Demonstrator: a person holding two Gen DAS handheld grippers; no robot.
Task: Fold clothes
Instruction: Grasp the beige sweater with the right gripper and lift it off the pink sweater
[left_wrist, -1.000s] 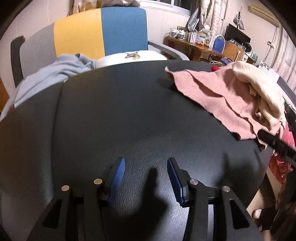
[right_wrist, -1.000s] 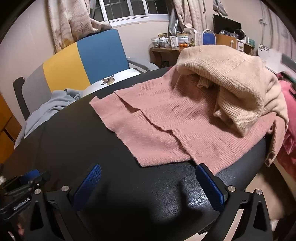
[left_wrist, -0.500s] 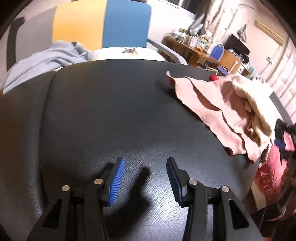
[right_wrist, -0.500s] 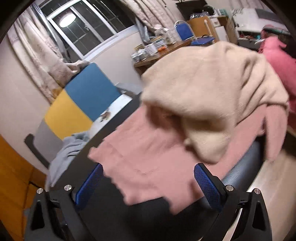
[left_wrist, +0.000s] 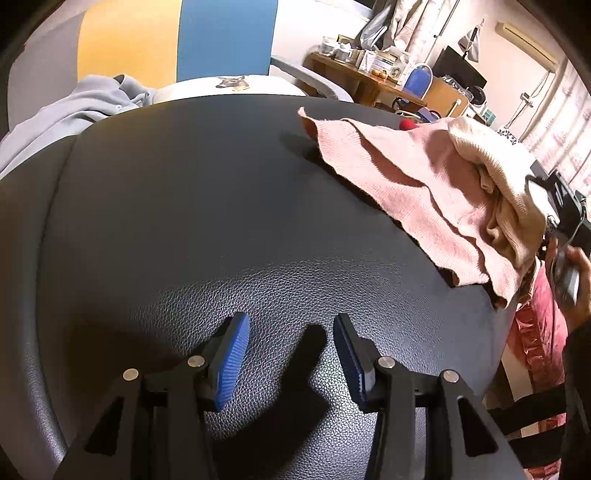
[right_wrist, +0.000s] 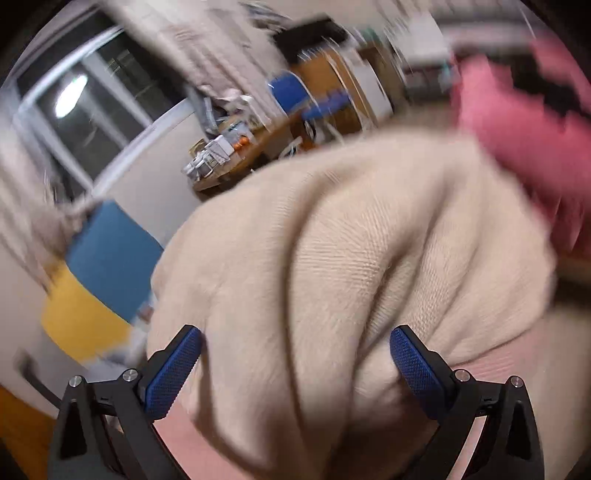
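Cream sweater sat bunched on top of the pink knit, both piled at the right end of the black leatherette table. It filled nearly my whole right wrist view.

My right gripper was spread wide, the sweater's bulge between the blue pads, nothing clamped yet. Frame was motion-blurred, so I couldn't tell if the pads touched the knit.

My left gripper hung low over bare tabletop, jaws moderately apart, empty, well clear of the pile.

Step, as I read it: picking the first garment, folding not started. Next move needed a close on a real fold of the cream knit, not loose fuzz, then a lift off the pink one and a drag to the bare area by my left. Risk: the pink layer coming along.

Versus half a second earlier: right had pushed in much closer, sweater went from mid-frame to between the pads. Left had barely shifted, same gap. Pile looked unmoved.

Behind: blue-and-yellow chair, grey garment draped at the table's far-left edge.
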